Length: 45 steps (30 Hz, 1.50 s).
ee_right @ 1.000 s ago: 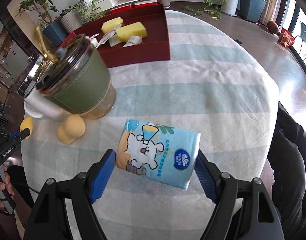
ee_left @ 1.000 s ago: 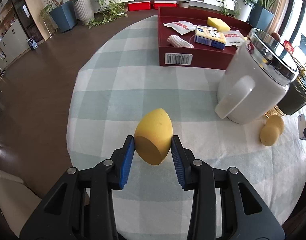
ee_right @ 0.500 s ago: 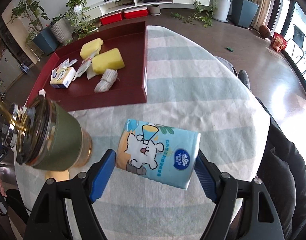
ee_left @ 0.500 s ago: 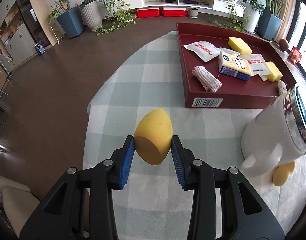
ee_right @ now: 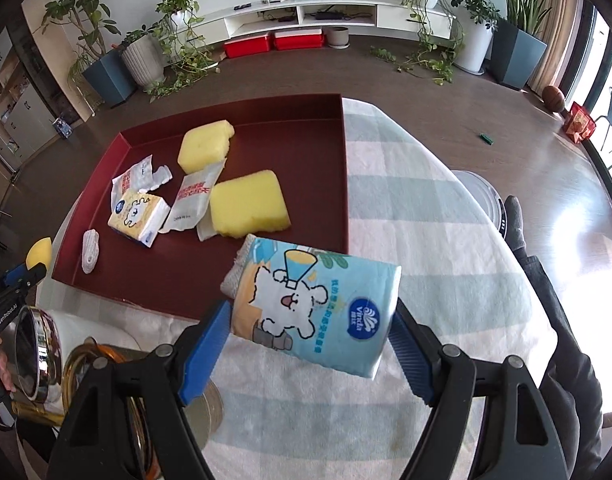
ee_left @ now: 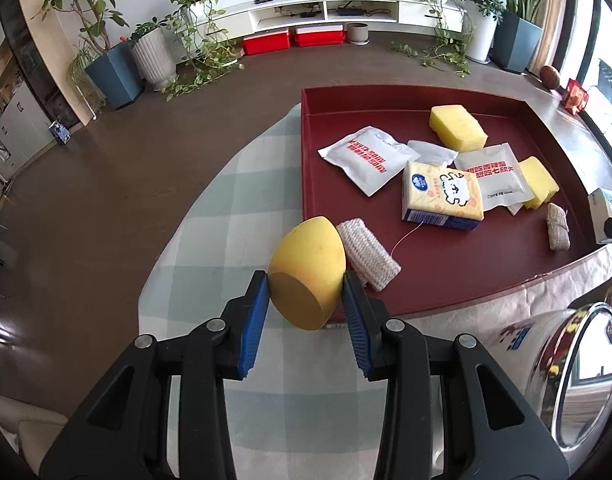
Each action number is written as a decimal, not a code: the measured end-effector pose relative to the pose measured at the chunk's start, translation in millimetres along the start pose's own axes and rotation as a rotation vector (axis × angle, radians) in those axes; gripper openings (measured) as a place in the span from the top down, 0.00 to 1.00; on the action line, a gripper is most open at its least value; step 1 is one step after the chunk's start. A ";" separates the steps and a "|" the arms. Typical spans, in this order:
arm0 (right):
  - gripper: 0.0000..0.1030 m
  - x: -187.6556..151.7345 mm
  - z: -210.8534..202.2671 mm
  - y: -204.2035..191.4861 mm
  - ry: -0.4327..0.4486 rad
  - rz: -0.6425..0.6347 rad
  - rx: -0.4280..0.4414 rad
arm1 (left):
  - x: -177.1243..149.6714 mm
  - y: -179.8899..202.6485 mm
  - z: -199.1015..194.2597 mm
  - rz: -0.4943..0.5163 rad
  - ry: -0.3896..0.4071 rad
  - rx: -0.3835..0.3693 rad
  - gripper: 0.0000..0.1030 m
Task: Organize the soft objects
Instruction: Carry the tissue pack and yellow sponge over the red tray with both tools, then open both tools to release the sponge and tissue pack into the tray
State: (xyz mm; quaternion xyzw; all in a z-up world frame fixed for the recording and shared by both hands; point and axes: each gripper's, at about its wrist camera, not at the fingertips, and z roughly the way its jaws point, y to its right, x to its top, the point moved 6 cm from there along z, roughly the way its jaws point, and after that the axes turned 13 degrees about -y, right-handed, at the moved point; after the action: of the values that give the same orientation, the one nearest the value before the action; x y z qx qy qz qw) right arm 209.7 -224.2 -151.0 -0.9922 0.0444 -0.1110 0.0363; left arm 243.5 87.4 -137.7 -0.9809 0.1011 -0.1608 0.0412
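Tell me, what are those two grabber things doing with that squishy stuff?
A person is tidying soft things into the red tray. The left gripper holds a yellow egg-shaped sponge at the tray's near edge. The right gripper holds a blue tissue pack above the table. Sponges, sachets, a yellow tissue pack and gauze rolls lie inside already.

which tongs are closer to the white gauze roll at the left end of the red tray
Left. The left tongs hold the yellow sponge egg right beside the gauze roll. The right tongs, gripping the tissue pack, are at the tray's opposite end.
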 end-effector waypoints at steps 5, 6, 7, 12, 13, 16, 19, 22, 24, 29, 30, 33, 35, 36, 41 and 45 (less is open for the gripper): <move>0.23 16.8 10.4 -9.8 -0.011 -0.009 0.013 | 19.1 20.8 7.7 0.045 -0.003 -0.007 0.66; 0.23 19.6 13.2 -11.9 -0.017 -0.010 0.019 | 21.7 24.6 9.3 0.055 -0.003 -0.011 0.66; 0.23 21.9 16.3 -14.1 -0.024 -0.012 0.025 | 24.2 28.4 11.3 0.066 -0.005 -0.012 0.66; 0.23 30.6 30.8 -27.7 -0.048 -0.044 0.024 | 31.9 43.0 23.2 0.106 -0.028 -0.021 0.65; 0.23 31.7 33.4 -30.5 -0.052 -0.053 0.025 | 33.1 44.2 24.5 0.106 -0.029 -0.029 0.65; 0.23 34.2 39.1 -36.9 -0.060 -0.071 0.028 | 35.7 46.0 28.7 0.110 -0.035 -0.025 0.65; 0.23 36.4 44.3 -42.1 -0.072 -0.089 0.032 | 37.7 47.6 32.1 0.117 -0.036 -0.030 0.65; 0.23 38.9 49.0 -46.8 -0.079 -0.102 0.035 | 40.8 50.2 36.1 0.122 -0.042 -0.033 0.64; 0.23 41.2 51.1 -49.5 -0.084 -0.105 0.045 | 43.3 52.4 39.4 0.123 -0.047 -0.037 0.64; 0.23 44.6 53.3 -55.9 -0.087 -0.129 0.038 | 47.9 57.4 46.8 0.121 -0.059 -0.042 0.64; 0.23 44.7 53.3 -57.2 -0.087 -0.133 0.037 | 48.2 58.4 47.4 0.121 -0.058 -0.039 0.64; 0.23 46.2 53.8 -57.9 -0.085 -0.137 0.028 | 49.2 58.9 47.5 0.114 -0.052 -0.041 0.64; 0.22 46.5 54.0 -57.8 -0.084 -0.137 0.029 | 49.6 57.7 47.8 0.101 -0.051 -0.049 0.60; 0.22 46.6 54.0 -57.7 -0.085 -0.138 0.029 | 49.3 58.6 48.1 0.100 -0.051 -0.048 0.58; 0.22 46.6 54.3 -58.1 -0.085 -0.139 0.028 | 48.4 62.9 42.6 0.110 -0.019 -0.039 0.38; 0.22 47.2 53.8 -57.6 -0.091 -0.120 0.034 | 51.0 63.2 34.9 0.107 0.014 -0.038 0.33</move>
State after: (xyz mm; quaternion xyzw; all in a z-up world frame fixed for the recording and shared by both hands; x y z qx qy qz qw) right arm 272.1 -168.2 -188.4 -0.9963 -0.0188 -0.0687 0.0484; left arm 290.4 16.6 -162.2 -0.9735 0.1567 -0.1635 0.0306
